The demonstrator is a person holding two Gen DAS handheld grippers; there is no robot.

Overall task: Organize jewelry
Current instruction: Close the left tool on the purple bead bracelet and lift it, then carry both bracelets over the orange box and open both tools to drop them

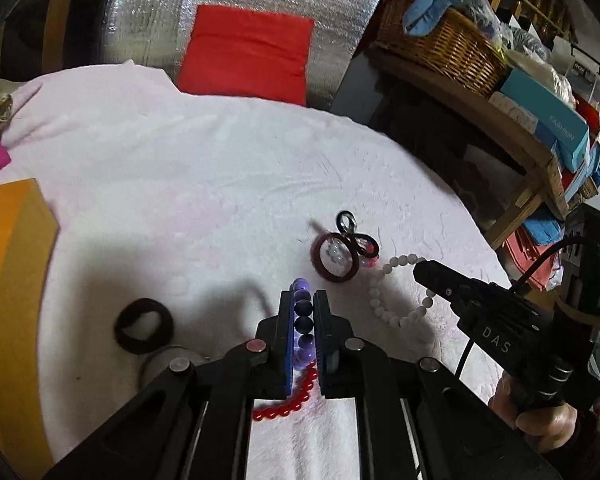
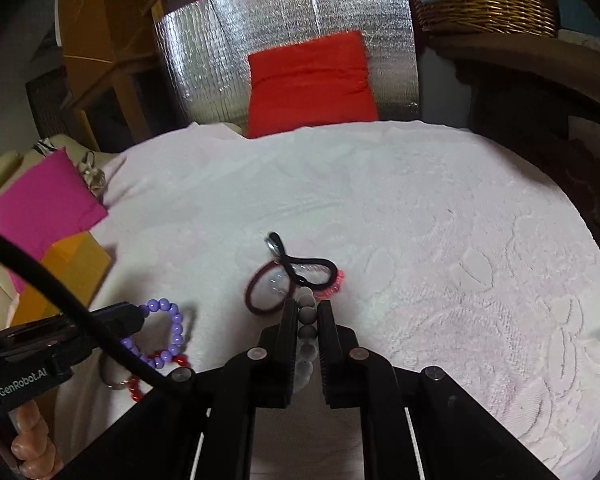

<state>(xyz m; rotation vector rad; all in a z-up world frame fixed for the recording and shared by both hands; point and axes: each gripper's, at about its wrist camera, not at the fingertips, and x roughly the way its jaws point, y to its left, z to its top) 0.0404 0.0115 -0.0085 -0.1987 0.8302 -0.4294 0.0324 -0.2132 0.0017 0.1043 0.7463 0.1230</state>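
My left gripper (image 1: pixel 303 295) is shut on a purple bead bracelet (image 1: pixel 303 322), which hangs just above the white cloth. Under it lies a red bead bracelet (image 1: pixel 296 398). My right gripper (image 2: pixel 307 304) is shut on a white bead bracelet (image 2: pixel 306 322); in the left wrist view the right gripper (image 1: pixel 422 271) grips the loop of the white bracelet (image 1: pixel 380 304). Seen from the right wrist, the left gripper (image 2: pixel 138 313) holds the purple bracelet (image 2: pixel 174 326). Ahead lies a small heap: a dark red hair tie (image 2: pixel 260 294), a black hair tie (image 2: pixel 306 266) and a pink bracelet (image 2: pixel 336 284).
A dark brown hair tie (image 1: pixel 144 326) and a metal ring (image 1: pixel 160 360) lie at the left on the white cloth (image 1: pixel 180 184). An orange box (image 1: pixel 12 280) and a pink pouch (image 2: pixel 44 204) stand at the left edge. A red cloth (image 2: pixel 312 80) on foil lies behind; a wicker basket (image 1: pixel 444 44) sits on a shelf.
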